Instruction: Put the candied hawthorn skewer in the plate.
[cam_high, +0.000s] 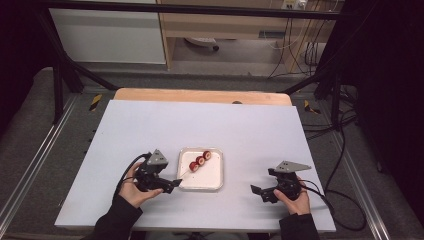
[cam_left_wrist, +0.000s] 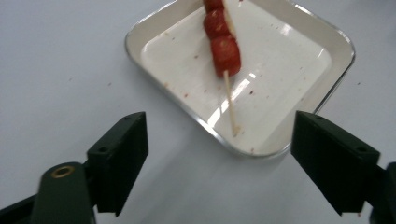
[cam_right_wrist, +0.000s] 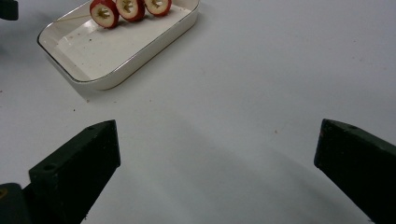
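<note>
The white table (cam_high: 150, 130) has a shallow white tray (cam_high: 212, 181) near its front edge, and in the tray lies a skewer of red fruit slices (cam_high: 199, 161), its bare stick end toward the left gripper (cam_high: 172, 186). That gripper sits just beside the tray with jaws apart and nothing between them, seemingly done placing. The right gripper (cam_high: 257, 192) waits well apart, jaws also spread and empty.
</note>
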